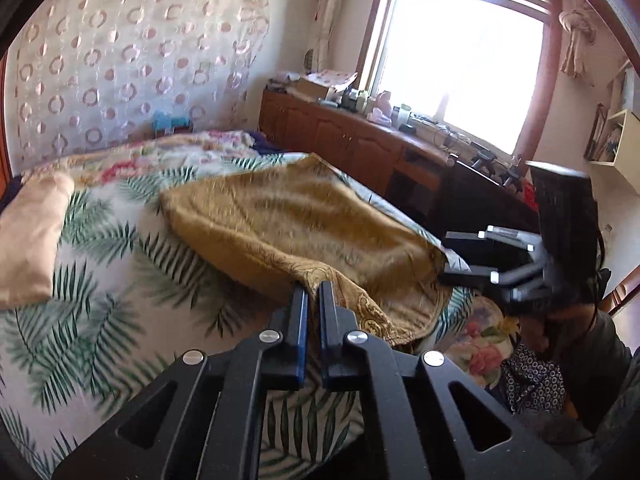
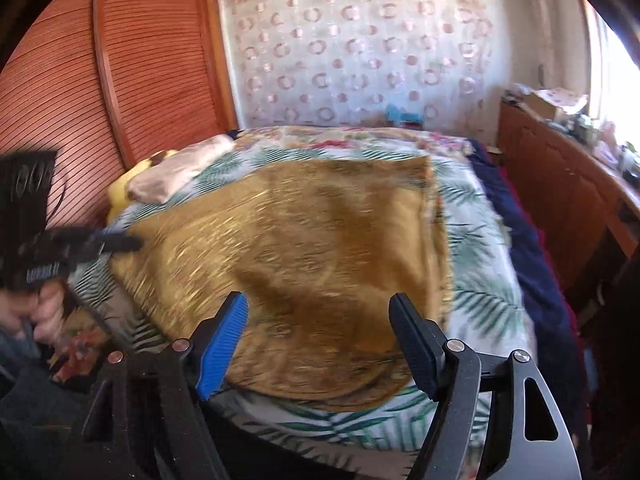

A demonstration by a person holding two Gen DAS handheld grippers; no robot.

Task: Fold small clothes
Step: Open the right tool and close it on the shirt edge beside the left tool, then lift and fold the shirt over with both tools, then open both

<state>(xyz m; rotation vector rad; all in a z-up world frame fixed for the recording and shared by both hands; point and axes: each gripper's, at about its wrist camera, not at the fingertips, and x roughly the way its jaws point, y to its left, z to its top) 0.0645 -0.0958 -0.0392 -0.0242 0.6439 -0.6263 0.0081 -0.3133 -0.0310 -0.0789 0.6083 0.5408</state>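
A mustard-gold patterned cloth lies spread on the bed's palm-leaf sheet. My left gripper is shut on the cloth's near corner, which hangs between its fingers. It also shows at the left of the right wrist view, at the cloth's left edge. My right gripper is open and empty, just above the cloth's near edge. It shows in the left wrist view with its fingers spread at the cloth's right edge.
A beige pillow lies at the head of the bed. A wooden headboard stands behind it. A wooden cabinet with clutter runs under the window. Floral and dark bedding hangs off the bed's near side.
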